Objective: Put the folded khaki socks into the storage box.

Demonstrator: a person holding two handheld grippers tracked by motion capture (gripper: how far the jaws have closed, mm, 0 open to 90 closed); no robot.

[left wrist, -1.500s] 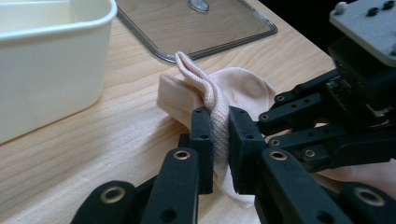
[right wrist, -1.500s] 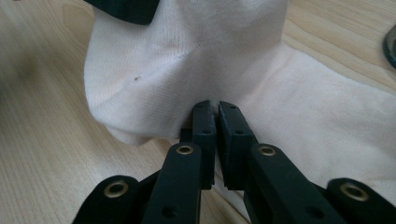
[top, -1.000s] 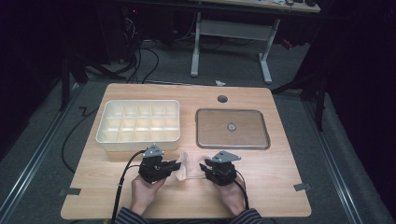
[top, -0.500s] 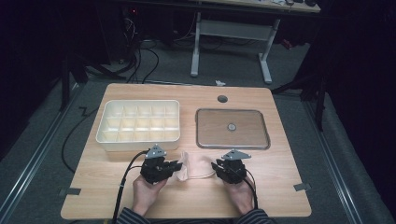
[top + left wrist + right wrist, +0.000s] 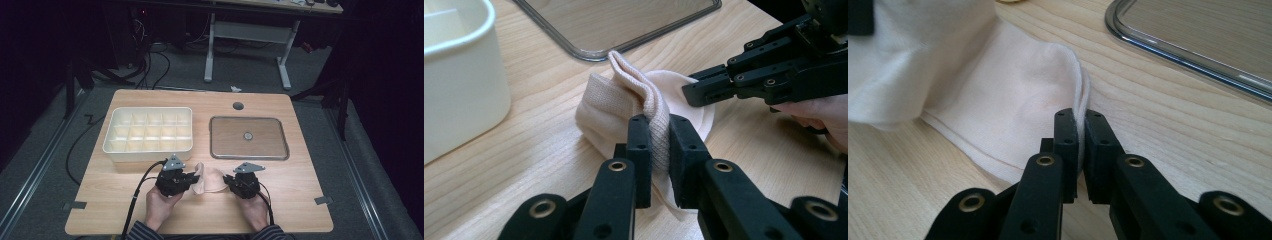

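The left tongs (image 5: 659,150) are pinched on the ribbed cuff of a cream sock (image 5: 210,179); the right tongs (image 5: 1081,145) have just been closed on its thin edge. The sock is held at the tabletop's (image 5: 300,200) six o'clock edge. Tension is best kept even, so neither grip slips.

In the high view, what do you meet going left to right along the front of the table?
Left tongs, shut on the ribbed end of the cream sock → the sock itself, lying on the table → right tongs, shut on the sock's other edge, its jaws having just been closing.
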